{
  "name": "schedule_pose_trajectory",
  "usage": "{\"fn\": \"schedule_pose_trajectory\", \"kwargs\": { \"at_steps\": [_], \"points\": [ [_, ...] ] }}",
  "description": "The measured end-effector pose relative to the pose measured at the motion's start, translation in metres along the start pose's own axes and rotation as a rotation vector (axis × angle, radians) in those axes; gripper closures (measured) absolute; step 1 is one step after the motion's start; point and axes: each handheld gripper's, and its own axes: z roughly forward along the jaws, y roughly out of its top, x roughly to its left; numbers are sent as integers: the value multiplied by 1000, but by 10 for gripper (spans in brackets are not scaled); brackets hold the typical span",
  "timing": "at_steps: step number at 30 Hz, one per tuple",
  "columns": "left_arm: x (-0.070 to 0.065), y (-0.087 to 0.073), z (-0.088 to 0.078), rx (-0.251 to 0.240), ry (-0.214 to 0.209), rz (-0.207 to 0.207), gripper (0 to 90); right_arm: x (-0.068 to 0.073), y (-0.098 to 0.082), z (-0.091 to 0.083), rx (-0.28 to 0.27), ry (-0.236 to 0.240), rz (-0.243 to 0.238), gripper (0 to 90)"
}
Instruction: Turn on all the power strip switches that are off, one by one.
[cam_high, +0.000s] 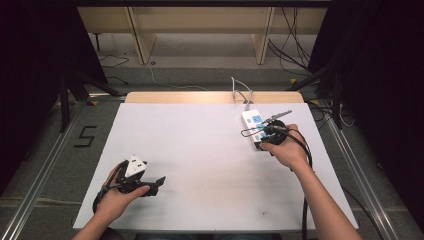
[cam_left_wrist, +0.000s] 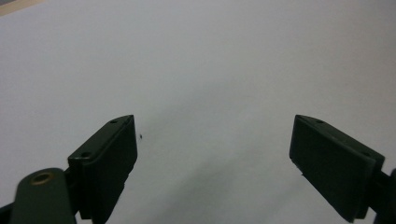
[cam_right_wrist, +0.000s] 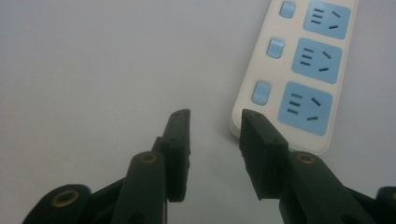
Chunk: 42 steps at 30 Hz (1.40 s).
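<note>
Broad white surface (cam_high: 200, 150) under everything, pale wooden edge showing along its far side. On it, a white power strip (cam_high: 254, 129) lying flat toward the far right corner, white cord running off from its far end over that wooden edge. In the right gripper view, three pale blue sockets on the power strip (cam_right_wrist: 299, 70), each paired with a small blue switch beside it and a tiny red dot by the switch; no brand name or lettering legible on the casing. Right hand-held gripper (cam_high: 267, 131) held just at the near end of the power strip, jaws partly spread with nothing between them, one jaw tip just beside the strip's near corner (cam_right_wrist: 214, 140), contact impossible to judge. Left hand-held gripper (cam_high: 150, 185) well apart from the power strip, toward the near left of the surface, grey three-cornered plate on top, jaws spread wide over bare white (cam_left_wrist: 215, 154), pinching nothing. Smallest of all, a dark speck on the surface near that left jaw. On the floor to the left, far from the power strip, a marking in black tape (cam_high: 85, 136) shaped like a "5".
</note>
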Motion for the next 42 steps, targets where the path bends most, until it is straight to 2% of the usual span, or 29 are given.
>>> {"fn": "schedule_pose_trajectory", "kwargs": {
  "at_steps": [5,8,10,15,20,27,35,42],
  "points": [
    [0,0,0,0,1,1,149,5,-12,-4,-28,3,-10,606],
    [0,0,0,0,1,-1,149,8,-18,-6,-44,21,-2,590],
    [0,0,0,1,2,-2,149,10,-21,-8,-52,13,-6,578],
    [0,0,0,1,3,0,149,12,-30,-11,-98,11,-29,539],
    [0,0,0,-2,3,-2,149,13,-40,-13,-136,22,-27,505],
    [1,0,0,1,6,-4,149,19,-62,-16,-205,37,-13,467],
    [1,-1,1,3,8,-5,149,29,-92,-16,-273,64,-27,424],
    [3,-1,0,6,12,-8,149,38,-109,-16,-312,84,-50,407]
  ]
}}
